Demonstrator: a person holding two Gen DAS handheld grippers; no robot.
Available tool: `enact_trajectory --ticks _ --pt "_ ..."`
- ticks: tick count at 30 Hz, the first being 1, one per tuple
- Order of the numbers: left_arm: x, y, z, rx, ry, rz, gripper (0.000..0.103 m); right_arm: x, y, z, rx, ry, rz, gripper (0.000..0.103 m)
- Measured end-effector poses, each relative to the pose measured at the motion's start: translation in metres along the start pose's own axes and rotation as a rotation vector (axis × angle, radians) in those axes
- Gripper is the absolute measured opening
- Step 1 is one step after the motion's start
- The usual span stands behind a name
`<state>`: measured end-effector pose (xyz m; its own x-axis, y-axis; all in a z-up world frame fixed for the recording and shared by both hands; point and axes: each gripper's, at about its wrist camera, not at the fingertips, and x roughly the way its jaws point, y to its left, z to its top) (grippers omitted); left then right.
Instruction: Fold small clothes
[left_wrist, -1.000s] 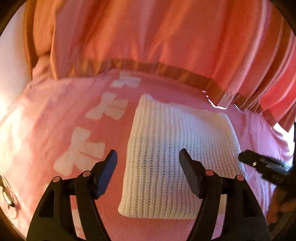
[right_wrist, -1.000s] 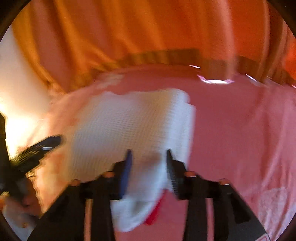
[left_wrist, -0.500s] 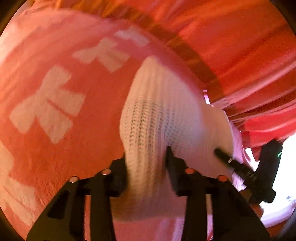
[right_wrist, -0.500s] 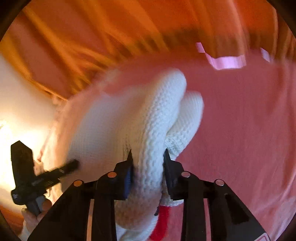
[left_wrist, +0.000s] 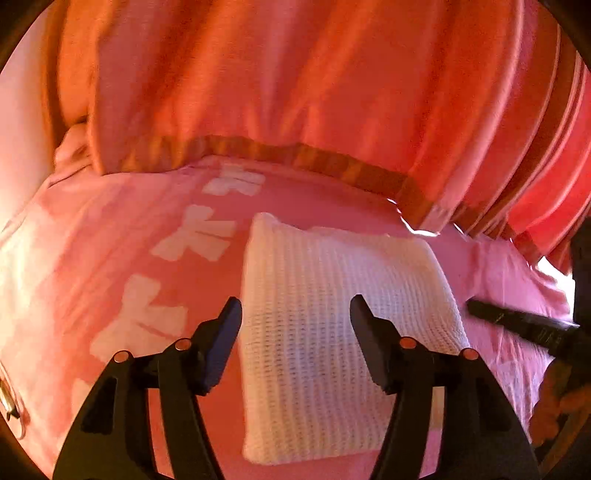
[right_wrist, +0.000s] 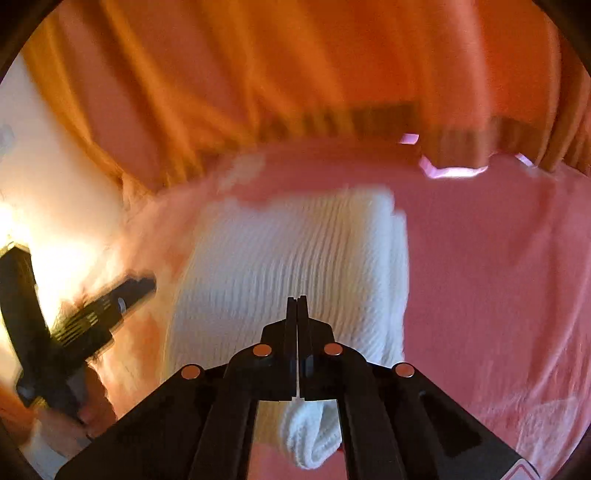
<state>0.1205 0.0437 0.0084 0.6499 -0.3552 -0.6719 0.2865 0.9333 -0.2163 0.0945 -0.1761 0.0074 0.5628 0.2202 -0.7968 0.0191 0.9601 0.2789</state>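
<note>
A white knitted garment (left_wrist: 332, 317) lies folded into a thick rectangle on the pink bedspread (left_wrist: 110, 266). My left gripper (left_wrist: 295, 325) is open above its near left part, one finger over the spread, the other over the knit, holding nothing. In the right wrist view the same garment (right_wrist: 288, 266) lies flat, with a rolled end (right_wrist: 314, 439) under the gripper body. My right gripper (right_wrist: 297, 306) is shut with its fingers pressed together over the garment; no cloth shows between the tips. Each gripper shows in the other's view, the right one (left_wrist: 517, 325) and the left one (right_wrist: 92, 314).
Orange-pink curtains (left_wrist: 295, 92) with a brown hem band hang along the far edge of the bed. White bow prints (left_wrist: 199, 232) mark the spread to the left of the garment. Bright light comes from the left in the right wrist view.
Half a second ago both grippers were shut on the garment and held it lifted. Now it lies flat on the spread, my left gripper has opened and my right gripper has closed fully, empty.
</note>
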Motion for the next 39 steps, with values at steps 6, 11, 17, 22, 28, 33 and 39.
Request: enact_trajectory --ticks 6,11,17,22,28,33,39 --pt "0.05 -0.024 -0.016 0.109 0.169 0.16 0.06 0.007 0.004 -0.009 -0.016 0.076 -0.033 0.0" --pt "0.052 -0.028 -0.021 0.135 0.163 0.174 0.067 0.031 0.009 -0.036 -0.132 0.211 -0.132 0.0" --pt "0.024 -0.035 -0.016 0.122 0.127 0.143 0.066 -0.022 0.027 -0.035 -0.131 0.038 -0.093 0.0" --pt "-0.004 -0.034 -0.023 0.134 0.082 0.174 0.072 -0.054 0.028 -0.053 -0.103 -0.131 -0.201 0.015" --pt "-0.033 -0.033 -0.042 0.164 -0.014 0.249 0.097 -0.057 0.014 -0.074 -0.008 -0.203 -0.293 0.048" --pt "-0.041 -0.03 -0.073 0.171 0.002 0.259 0.097 -0.058 0.014 -0.105 0.001 -0.211 -0.311 0.058" --pt "-0.051 -0.03 -0.107 0.151 -0.019 0.264 0.097 -0.053 0.029 -0.148 -0.042 -0.188 -0.336 0.06"
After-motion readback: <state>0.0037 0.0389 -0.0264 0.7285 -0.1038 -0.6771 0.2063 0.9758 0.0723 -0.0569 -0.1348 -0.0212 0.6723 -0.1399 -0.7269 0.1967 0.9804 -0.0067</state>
